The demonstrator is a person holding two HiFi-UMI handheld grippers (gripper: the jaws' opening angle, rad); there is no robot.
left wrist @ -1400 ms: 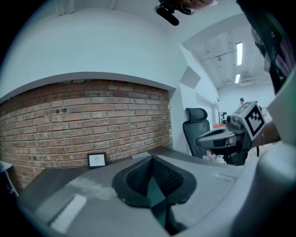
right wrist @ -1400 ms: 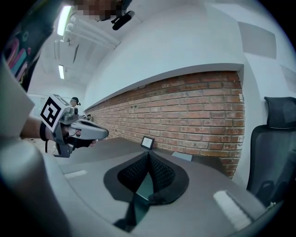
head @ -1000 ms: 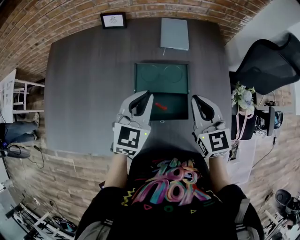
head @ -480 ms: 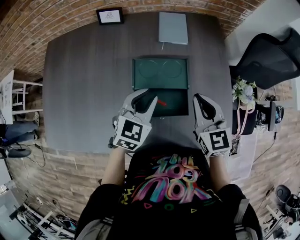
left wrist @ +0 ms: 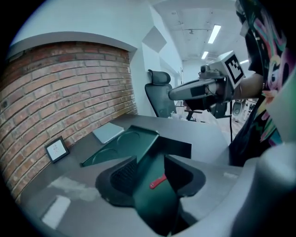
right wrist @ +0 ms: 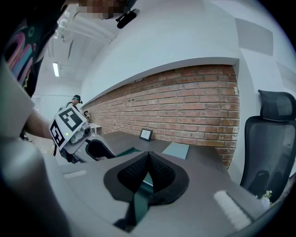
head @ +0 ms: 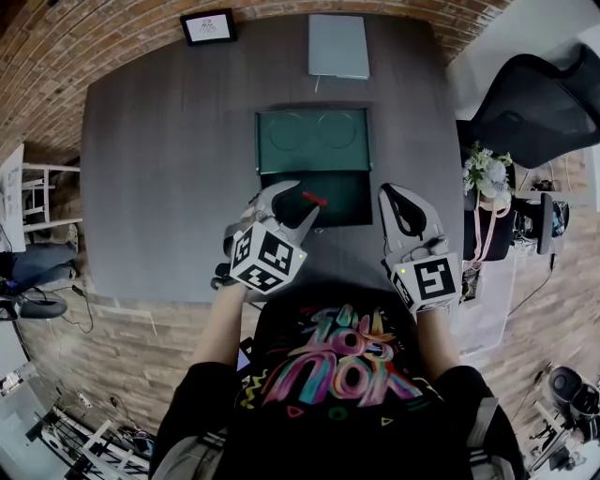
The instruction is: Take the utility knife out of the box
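The knife (head: 314, 199) lies in the open box (head: 349, 210) (nothing lifted yet). The left gripper (head: 295, 200) has just been opening its jaws wide; the knife shows between them, ungripped. The right gripper (head: 392, 195) is closed and empty.

table (head: 159, 169): dark grey | middle: open green box (head: 315, 141) | far edge: flat grey pad (head: 337, 47) | far left corner: small picture frame (head: 208, 27)

We tilt our grey-white left gripper (head: 292, 201) down toward one o'clock, its jaws just opening wide, clamping nothing; our matching right gripper (head: 396, 195) points toward twelve, jaws together.
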